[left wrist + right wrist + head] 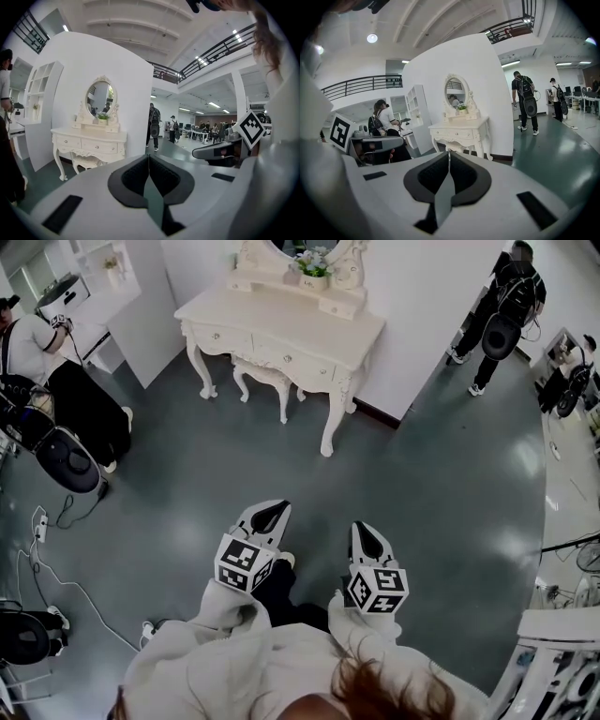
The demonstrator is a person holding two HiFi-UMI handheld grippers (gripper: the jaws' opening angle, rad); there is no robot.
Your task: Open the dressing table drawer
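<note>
Head view: left gripper [270,513] and right gripper [366,534], jaws together, empty, dressing table [281,322] well apart.

- Bright, even indoor light comes from a round ceiling lamp [371,38] and strip lights [201,60] overhead, so shadows are faint and soft.
- The glossy grey floor [422,484] shows pale glare patches in the head view.
- Both gripper views are fisheye, with black corners and bowed walls and railings.
- The near foreground looks slightly soft, while the white dressing table [89,140] is sharp.
</note>
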